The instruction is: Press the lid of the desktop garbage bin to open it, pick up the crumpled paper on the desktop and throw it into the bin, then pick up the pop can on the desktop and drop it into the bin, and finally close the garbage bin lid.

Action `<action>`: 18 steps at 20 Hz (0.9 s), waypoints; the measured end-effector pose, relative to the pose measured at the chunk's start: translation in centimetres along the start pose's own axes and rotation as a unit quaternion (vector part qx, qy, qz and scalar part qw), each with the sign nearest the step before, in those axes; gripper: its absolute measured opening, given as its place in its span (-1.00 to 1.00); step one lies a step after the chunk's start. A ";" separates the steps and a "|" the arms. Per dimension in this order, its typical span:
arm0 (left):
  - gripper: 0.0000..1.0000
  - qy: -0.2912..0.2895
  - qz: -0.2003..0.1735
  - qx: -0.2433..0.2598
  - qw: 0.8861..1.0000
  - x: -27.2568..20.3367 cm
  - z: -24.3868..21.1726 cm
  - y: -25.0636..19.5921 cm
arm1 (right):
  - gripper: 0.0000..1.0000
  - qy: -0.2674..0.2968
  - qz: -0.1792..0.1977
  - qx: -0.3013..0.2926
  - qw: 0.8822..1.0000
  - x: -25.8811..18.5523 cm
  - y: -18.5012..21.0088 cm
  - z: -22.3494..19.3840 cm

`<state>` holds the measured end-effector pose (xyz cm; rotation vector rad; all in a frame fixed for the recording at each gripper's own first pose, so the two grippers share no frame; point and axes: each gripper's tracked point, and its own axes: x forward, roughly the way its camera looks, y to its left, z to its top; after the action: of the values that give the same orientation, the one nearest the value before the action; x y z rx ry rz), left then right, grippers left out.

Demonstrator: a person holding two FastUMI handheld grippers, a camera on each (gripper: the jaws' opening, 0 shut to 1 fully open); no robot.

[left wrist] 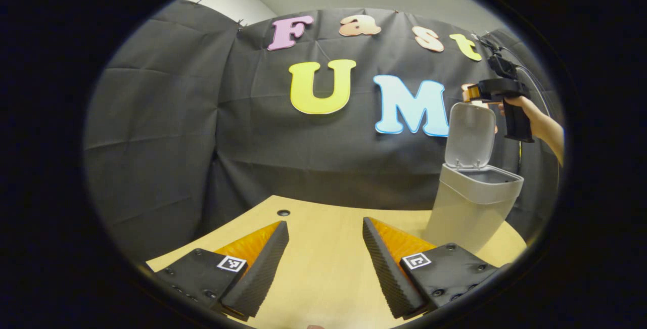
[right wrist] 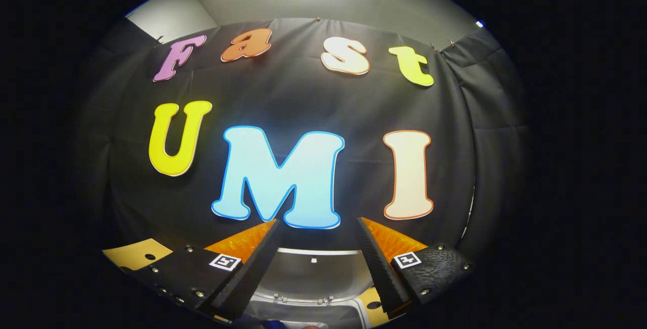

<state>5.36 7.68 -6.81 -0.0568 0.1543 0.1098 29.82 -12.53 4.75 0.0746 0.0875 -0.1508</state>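
The left gripper view took in the whole garbage bin at about three o'clock, standing on the desktop with its lid swung upright. Above and behind the lid, a hand held the right gripper, too small to judge its spread there. The left gripper hovered over bare wood, its fingers wide apart and holding nothing.

The right gripper view looked down past its own widely spread, empty fingers at the raised lid and the bin's hinge at six o'clock. The bin's inside was cut off, so its contents could not be made out.
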 end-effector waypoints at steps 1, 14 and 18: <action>0.93 0.000 0.003 0.003 1.000 0.1 0.0 0.3 | 0.88 -0.004 0.003 0.004 1.000 0.1 0.0 0.2; 0.92 -0.007 -0.023 0.009 1.000 -0.3 0.8 -2.7 | 0.90 0.023 0.036 0.051 0.998 -3.0 0.1 -1.7; 0.92 -0.005 -0.041 0.012 0.999 -1.2 0.1 -3.6 | 0.90 0.021 0.030 0.058 0.998 -7.9 0.2 -4.3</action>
<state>4.56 4.02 -6.32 -0.0382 0.1439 0.0272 21.75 -10.79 1.21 0.1958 0.1181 -0.0945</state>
